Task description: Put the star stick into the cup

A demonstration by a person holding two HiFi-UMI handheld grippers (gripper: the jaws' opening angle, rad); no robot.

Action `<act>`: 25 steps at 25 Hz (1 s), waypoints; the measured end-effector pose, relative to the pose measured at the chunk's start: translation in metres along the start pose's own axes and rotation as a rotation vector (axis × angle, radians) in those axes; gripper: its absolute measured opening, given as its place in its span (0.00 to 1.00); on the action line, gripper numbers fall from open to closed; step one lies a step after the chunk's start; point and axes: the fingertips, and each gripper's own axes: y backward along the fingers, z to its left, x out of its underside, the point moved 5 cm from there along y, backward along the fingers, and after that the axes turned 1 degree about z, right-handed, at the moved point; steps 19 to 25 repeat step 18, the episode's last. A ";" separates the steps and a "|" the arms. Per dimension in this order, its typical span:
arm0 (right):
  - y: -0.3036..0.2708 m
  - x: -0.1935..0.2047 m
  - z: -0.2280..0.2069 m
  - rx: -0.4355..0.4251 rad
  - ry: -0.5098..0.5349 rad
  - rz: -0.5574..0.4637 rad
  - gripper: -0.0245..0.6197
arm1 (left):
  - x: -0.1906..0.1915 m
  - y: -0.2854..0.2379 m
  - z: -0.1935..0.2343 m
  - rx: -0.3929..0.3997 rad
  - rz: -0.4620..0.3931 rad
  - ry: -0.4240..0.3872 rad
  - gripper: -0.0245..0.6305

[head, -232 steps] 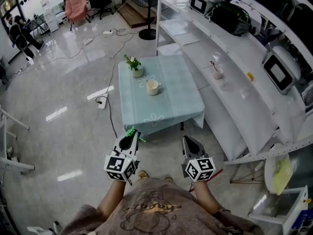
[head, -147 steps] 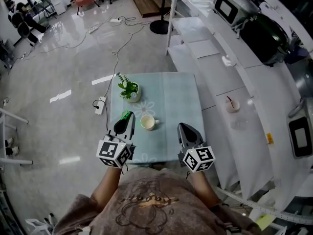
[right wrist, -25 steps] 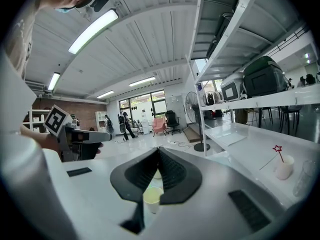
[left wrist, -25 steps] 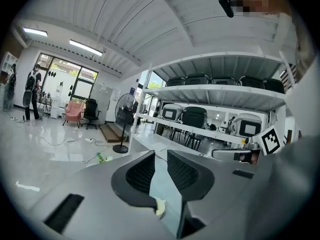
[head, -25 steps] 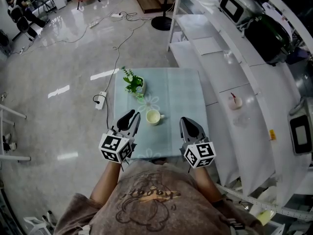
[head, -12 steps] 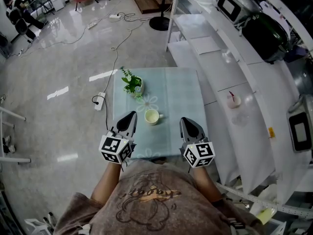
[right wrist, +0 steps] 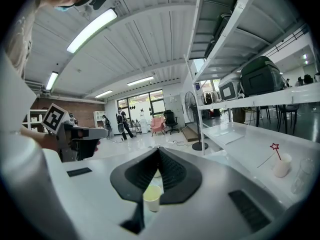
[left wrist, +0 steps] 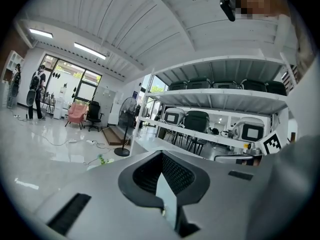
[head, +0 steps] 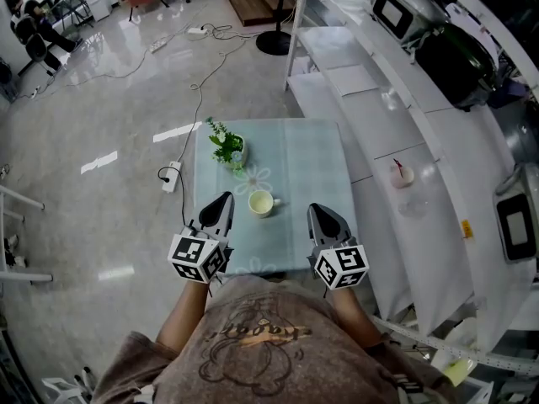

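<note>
**Inspector:** What is recorded of the claws?

**Assessor:** The left claw (head: 225,198) is found pressed together, with nothing between its jaws. The right claw (head: 316,210) is likewise seen closed at the tips and empty. The cup (head: 263,202) is only glimpsed beyond it and is not gripped.

**Inspector:** Where are the task's items placed?

**Assessor:** The cup is stood upright on the table (head: 312,162), ahead of both claws. It lies to the right of the left claw's tip and to the left of the right claw's tip, apart from each. A star stick (right wrist: 274,147) is noted upright in a small pot (right wrist: 281,167) on the white shelf (right wrist: 235,141), ahead of the right claw and well off to its right. Whether anything lies inside the cup cannot be told.

**Inspector:** How is the step judged best done?

**Assessor:** If that stick is the one meant, the fetch is judged not yet begun. It is advised that the right claw be spread before the approach. The stem should be pinched low and square, then drawn straight up so that the light pot is not dragged or tipped. The thin stem is expected to swivel in a loose grip, so firm closure is recommended. Over the cup, the stick should be lowered tail first and released only once its end is well below the rim.
</note>
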 end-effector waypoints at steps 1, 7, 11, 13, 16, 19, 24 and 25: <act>0.000 0.000 0.000 0.000 -0.001 0.001 0.04 | 0.000 0.000 0.001 -0.004 -0.002 0.000 0.07; -0.003 0.000 0.001 0.005 0.000 0.001 0.04 | -0.002 0.000 0.003 -0.013 -0.012 0.003 0.07; -0.004 -0.002 -0.002 0.016 0.002 -0.002 0.04 | -0.002 -0.001 0.004 -0.019 -0.018 0.013 0.07; -0.005 -0.002 -0.002 0.018 0.003 -0.002 0.04 | -0.002 0.000 0.005 -0.025 -0.021 0.017 0.07; -0.006 -0.003 -0.002 0.019 0.006 -0.001 0.04 | -0.003 0.000 0.007 -0.035 -0.028 0.020 0.07; -0.007 -0.004 -0.002 0.020 0.006 -0.001 0.04 | -0.005 -0.001 0.008 -0.039 -0.031 0.023 0.07; -0.007 -0.004 -0.002 0.020 0.006 -0.001 0.04 | -0.005 -0.001 0.008 -0.039 -0.031 0.023 0.07; -0.007 -0.004 -0.002 0.020 0.006 -0.001 0.04 | -0.005 -0.001 0.008 -0.039 -0.031 0.023 0.07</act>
